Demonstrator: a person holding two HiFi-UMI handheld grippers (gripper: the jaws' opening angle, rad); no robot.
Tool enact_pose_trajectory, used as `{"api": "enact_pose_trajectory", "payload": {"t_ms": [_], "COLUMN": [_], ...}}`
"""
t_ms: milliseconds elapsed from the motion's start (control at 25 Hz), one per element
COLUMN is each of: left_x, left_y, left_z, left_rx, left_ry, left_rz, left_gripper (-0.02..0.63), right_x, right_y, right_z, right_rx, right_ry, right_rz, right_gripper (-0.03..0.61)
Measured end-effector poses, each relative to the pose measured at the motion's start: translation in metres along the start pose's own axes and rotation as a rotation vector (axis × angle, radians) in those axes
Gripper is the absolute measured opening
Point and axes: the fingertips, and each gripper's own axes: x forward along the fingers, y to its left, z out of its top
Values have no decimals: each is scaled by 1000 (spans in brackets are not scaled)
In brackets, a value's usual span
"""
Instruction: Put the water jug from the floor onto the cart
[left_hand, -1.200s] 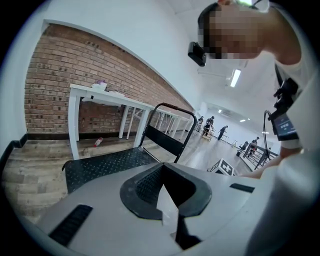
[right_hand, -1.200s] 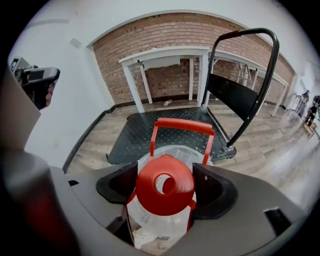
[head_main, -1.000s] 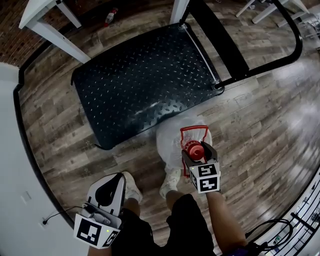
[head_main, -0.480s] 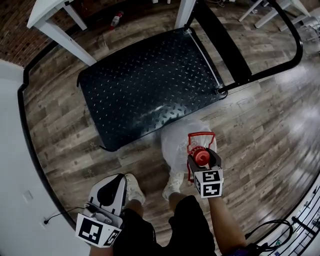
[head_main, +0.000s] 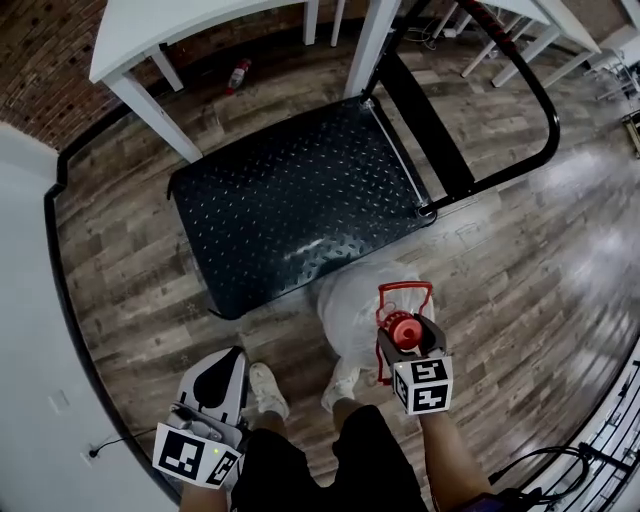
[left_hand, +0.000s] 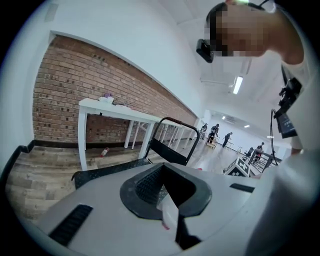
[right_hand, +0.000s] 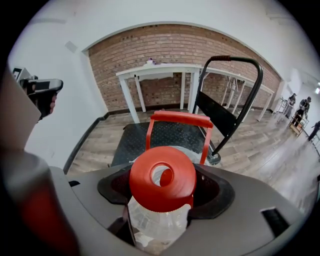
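Observation:
The water jug (head_main: 358, 305) is clear plastic with a red cap (right_hand: 162, 177) and a red carry handle (right_hand: 179, 119). My right gripper (head_main: 404, 338) is shut round its neck, just under the cap. The jug hangs or stands just off the near edge of the cart; I cannot tell whether it touches the floor. The cart's black diamond-plate deck (head_main: 290, 190) is bare, and its black push handle (head_main: 525, 90) rises at the far right. My left gripper (head_main: 218, 372) is low at my left side, shut on nothing, pointing towards the cart (left_hand: 107, 167).
A white table (head_main: 180, 30) stands beyond the cart against a brick wall, with a small red bottle (head_main: 238, 73) on the floor under it. My white shoes (head_main: 266, 386) are beside the jug. A white wall with black baseboard (head_main: 60, 300) runs along the left.
The view has shifted, so the cart sits farther up and right. The right gripper and jug stay by the cart's near edge, slightly lower in view. The left gripper has barely moved.

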Motion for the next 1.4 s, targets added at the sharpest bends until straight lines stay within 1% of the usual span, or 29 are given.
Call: {"api": "enact_pose_trajectory", "payload": {"t_ms": [240,480,680,800,960,1080,1200,1400], "left_x": [-39,-85,-118,-135,-156,-165,-162,-134], "left_y": [7,29,55,74,95,108,112,106], "left_z": [46,81,111,130,142,146,147,156], "left_rx": [7,1,-8,-4,10,17,-1,-21], "left_ry": [-48,-98,-154,-180,-166,-156,-157,-169], "left_rz": [28,87,111,107,101,116,131,149], "left_gripper": [-2,-2,-2,-2,-2,-2,-2,-2], "right_x": [-55,-101,-126,-130,-129,-120,-110,-92], "right_y": [17,44,75,100,133,154,171,193], "right_z": [58,124,171,198,222,238,252,265], "right_rx": [-27,-45,-61,-82,-88,-83,-98,-176], "right_ry": [-37,-84,-113,-126,-133,-136,-141,-132], "right_rz": [-2,11,28,44,74,117,169,245], "right_gripper": [319,319,319,319,319,319,319,319]}}
